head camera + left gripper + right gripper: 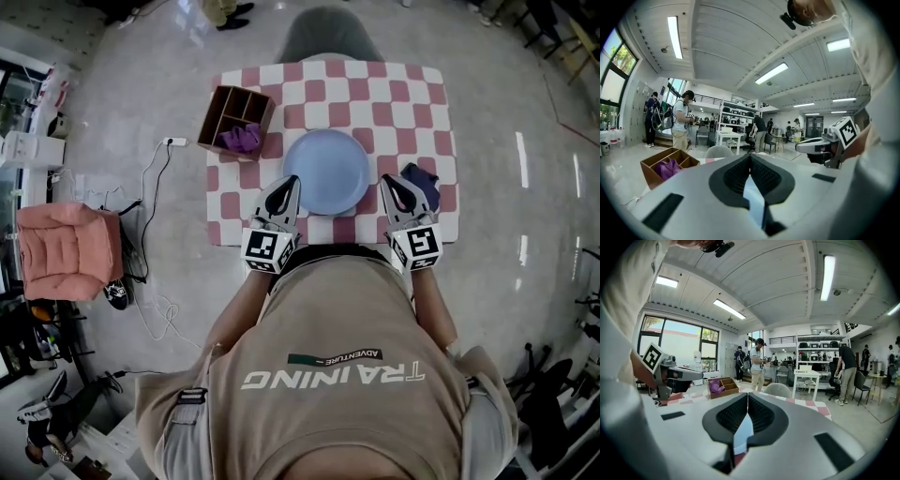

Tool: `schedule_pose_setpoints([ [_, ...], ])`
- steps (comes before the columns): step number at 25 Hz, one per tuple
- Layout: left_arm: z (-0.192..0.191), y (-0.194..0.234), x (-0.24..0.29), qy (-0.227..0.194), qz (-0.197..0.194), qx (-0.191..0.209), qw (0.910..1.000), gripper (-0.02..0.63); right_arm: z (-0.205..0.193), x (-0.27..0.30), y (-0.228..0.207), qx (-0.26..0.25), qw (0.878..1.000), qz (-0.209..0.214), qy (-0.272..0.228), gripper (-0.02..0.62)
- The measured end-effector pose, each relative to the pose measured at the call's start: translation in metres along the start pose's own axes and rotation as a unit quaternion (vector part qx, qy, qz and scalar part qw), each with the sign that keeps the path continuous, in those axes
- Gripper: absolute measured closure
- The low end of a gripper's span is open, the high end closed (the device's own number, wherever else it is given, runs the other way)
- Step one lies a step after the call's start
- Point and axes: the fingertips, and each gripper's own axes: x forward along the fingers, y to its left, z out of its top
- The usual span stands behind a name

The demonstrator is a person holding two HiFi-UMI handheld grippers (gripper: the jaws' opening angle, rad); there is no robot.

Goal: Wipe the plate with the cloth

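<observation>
A blue plate is being left bare on the worktop. The left claw and right claw are being held pinched shut and empty, flanking its near edge, probably before the cloth, just right of the plate, is fetched.
</observation>
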Motion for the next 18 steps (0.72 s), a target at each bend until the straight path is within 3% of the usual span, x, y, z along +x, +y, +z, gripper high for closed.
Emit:
schedule_pose_setpoints([
  [7, -0.009, 0.006, 0.015, 0.008, -0.043, -0.016, 0.9989, 0.594, 0.002, 0.014, 0.004, 0.001, 1.0, -0.028, 0.008, 0.577],
  [18, -0.005, -0.004, 0.036, 0.011, -0.03, -0.02, 0.9993, 0.594, -0.009, 0.016, -0.016, -0.013, 1.0, -0.013, 0.021, 0.577],
])
